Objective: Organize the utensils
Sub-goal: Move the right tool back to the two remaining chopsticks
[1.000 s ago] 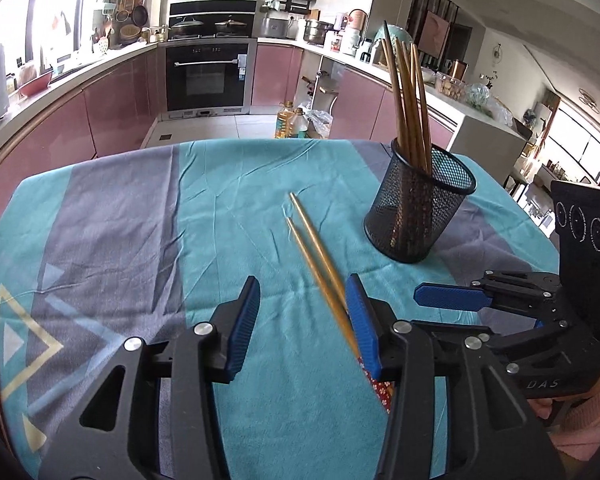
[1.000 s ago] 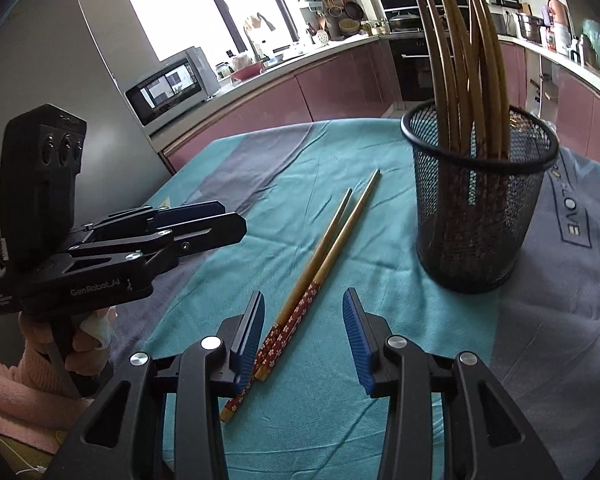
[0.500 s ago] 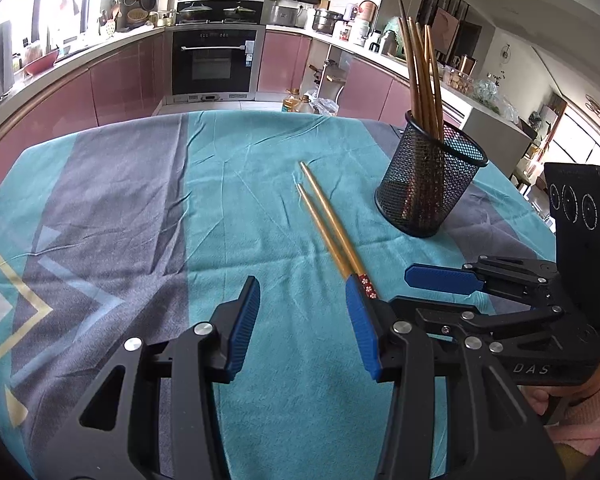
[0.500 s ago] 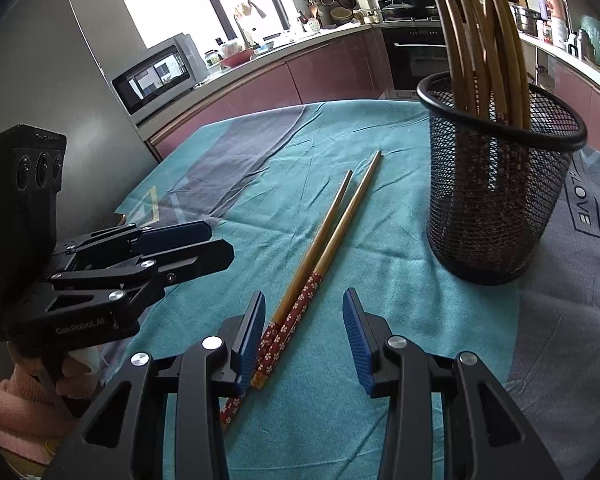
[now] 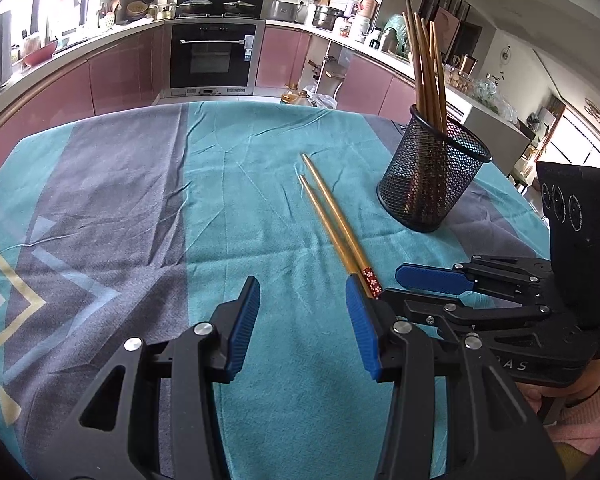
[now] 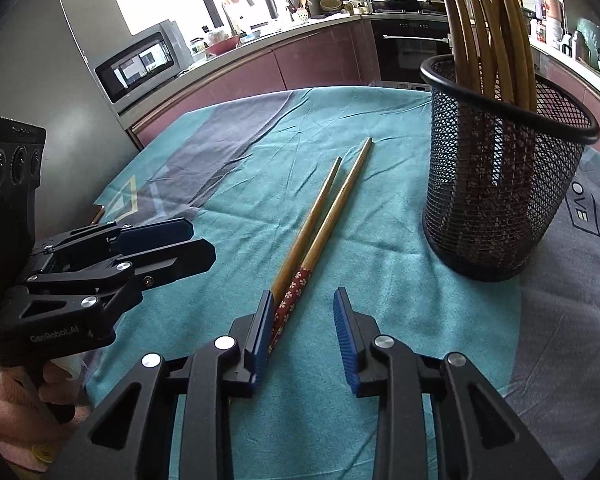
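Two wooden chopsticks [image 6: 320,224] with red flowered ends lie side by side on the tablecloth. Their flowered ends sit between the jaws of my right gripper [image 6: 302,294], close against its left finger, and the jaws are closing without both pads pressing on them. A black mesh holder [image 6: 496,184] with several chopsticks upright in it stands just right of the pair. My left gripper [image 5: 301,280] hovers open over bare cloth; the chopsticks [image 5: 332,216] run past its right finger. The holder [image 5: 432,176] is ahead to its right, and the right gripper [image 5: 396,288] is at its right side.
The table carries a teal and grey cloth [image 5: 220,208] with folds. My left gripper [image 6: 200,240], held by a hand in a pink sleeve, is at the left of the right wrist view. Kitchen counters, an oven [image 5: 212,56] and a microwave [image 6: 140,64] lie beyond the table.
My right gripper has moved forward over the chopsticks' flowered ends and its jaws have narrowed. My left gripper has sunk a little and stays equally open.
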Demonstrator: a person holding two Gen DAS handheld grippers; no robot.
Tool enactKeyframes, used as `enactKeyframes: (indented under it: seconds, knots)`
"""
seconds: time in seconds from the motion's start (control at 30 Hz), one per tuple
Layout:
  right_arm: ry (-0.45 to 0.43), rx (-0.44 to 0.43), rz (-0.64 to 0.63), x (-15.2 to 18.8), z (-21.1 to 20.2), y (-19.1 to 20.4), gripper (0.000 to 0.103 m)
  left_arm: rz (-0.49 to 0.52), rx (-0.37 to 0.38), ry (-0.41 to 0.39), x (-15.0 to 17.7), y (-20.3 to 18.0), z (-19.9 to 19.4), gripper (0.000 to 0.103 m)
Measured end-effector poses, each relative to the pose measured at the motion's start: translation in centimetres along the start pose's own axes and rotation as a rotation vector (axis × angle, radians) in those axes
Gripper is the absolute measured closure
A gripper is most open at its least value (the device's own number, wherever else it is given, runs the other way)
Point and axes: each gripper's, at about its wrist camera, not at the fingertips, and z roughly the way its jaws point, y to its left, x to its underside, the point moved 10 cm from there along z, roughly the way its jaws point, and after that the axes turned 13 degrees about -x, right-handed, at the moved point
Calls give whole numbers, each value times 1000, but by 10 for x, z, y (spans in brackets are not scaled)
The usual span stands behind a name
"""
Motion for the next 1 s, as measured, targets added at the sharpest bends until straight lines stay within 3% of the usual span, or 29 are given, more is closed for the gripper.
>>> enactKeyframes:
  seconds: [0.37, 0.67, 1.0]
  knots:
    - [8, 8, 34, 3, -11, -10, 77, 47, 16, 14, 1, -17, 10, 59]
    - [-21, 19, 10, -27, -2, -15, 78, 77, 23, 36, 2, -31, 22, 59]
    - [-15, 43, 57, -28, 10, -31, 95, 71, 18, 45, 2, -26, 26, 59]
